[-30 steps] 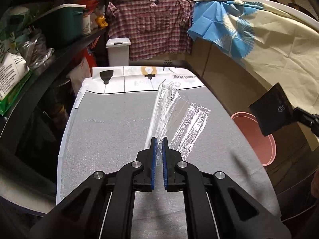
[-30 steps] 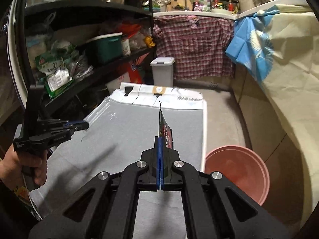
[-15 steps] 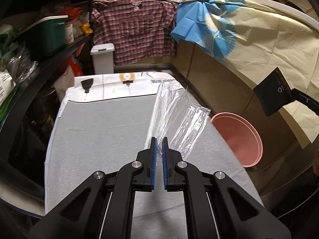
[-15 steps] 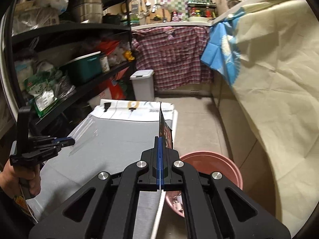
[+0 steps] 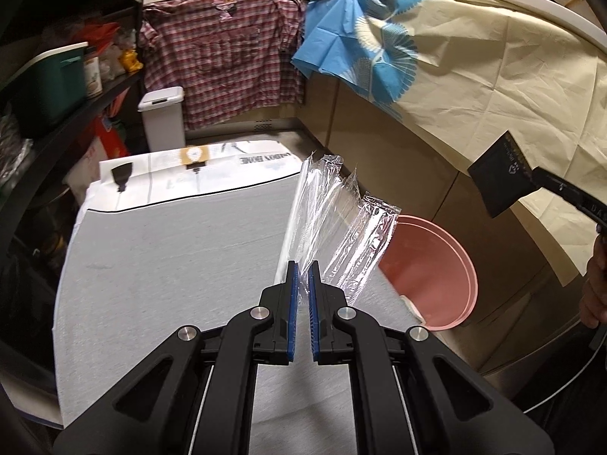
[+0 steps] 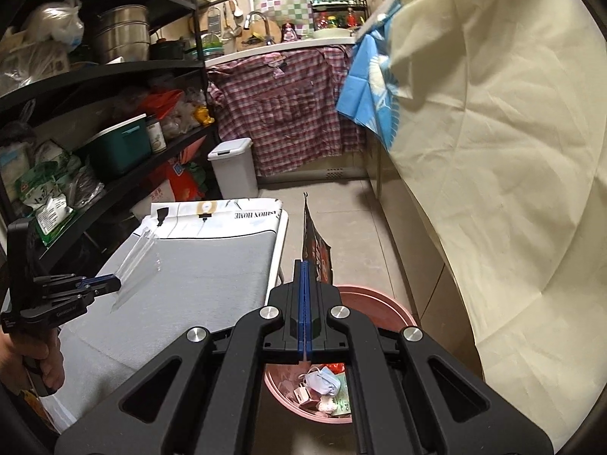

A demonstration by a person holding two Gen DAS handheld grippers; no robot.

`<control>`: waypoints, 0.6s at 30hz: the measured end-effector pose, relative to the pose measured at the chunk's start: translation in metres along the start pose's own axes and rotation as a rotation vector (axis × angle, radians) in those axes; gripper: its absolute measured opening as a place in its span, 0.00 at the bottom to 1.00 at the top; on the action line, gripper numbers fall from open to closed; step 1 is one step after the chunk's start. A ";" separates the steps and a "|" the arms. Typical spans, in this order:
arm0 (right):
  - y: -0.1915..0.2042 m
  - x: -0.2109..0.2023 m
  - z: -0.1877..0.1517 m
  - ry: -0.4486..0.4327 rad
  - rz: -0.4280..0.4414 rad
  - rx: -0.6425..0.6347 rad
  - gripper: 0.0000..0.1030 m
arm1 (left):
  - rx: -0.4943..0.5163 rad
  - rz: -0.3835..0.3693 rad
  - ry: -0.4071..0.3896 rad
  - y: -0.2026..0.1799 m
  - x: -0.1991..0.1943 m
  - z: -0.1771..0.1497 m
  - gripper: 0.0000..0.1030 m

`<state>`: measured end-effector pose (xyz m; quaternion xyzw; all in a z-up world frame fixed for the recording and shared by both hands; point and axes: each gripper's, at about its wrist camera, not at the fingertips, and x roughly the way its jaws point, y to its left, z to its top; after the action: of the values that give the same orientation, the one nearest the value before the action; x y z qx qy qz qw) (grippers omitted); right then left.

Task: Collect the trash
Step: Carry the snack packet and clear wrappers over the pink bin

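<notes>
My left gripper [image 5: 301,269] is shut on a clear plastic wrapper [image 5: 334,223], which sticks up over the right edge of the grey-covered table [image 5: 170,265]. In the right wrist view that same left gripper [image 6: 114,282] holds the clear wrapper [image 6: 138,261] above the table [image 6: 201,284]. My right gripper [image 6: 304,265] is shut on a flat black wrapper [image 6: 316,250] with red print, hanging over the pink bucket [image 6: 373,299]. The left wrist view shows the black wrapper [image 5: 500,178] beyond the pink bucket [image 5: 436,269], held by the right gripper.
The bucket holds several pieces of trash [image 6: 322,386]. A white lidded bin [image 6: 233,167] stands by the black shelves [image 6: 114,72]. A plaid shirt [image 6: 288,113] and a cream cloth [image 6: 493,151] hang over the counter. A hand [image 6: 41,360] grips the left tool.
Both grippers have swung right with their wrappers. The clear wrapper now overlaps the bucket in the left wrist view, and the black wrapper has gone from over the table to above the bucket.
</notes>
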<state>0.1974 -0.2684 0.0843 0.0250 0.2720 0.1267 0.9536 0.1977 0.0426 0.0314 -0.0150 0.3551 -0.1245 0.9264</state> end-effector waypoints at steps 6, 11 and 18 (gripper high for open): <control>-0.008 0.010 -0.005 0.021 -0.020 0.016 0.00 | 0.010 -0.028 0.006 -0.020 0.016 0.010 0.05; -0.013 0.015 -0.008 0.032 -0.038 0.033 0.00 | 0.017 -0.055 0.010 -0.038 0.031 0.019 0.05; -0.021 0.022 -0.010 0.051 -0.065 0.052 0.00 | 0.037 -0.089 0.019 -0.062 0.053 0.025 0.05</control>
<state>0.2149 -0.2835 0.0624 0.0377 0.3004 0.0890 0.9489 0.2383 -0.0313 0.0223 -0.0125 0.3606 -0.1725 0.9165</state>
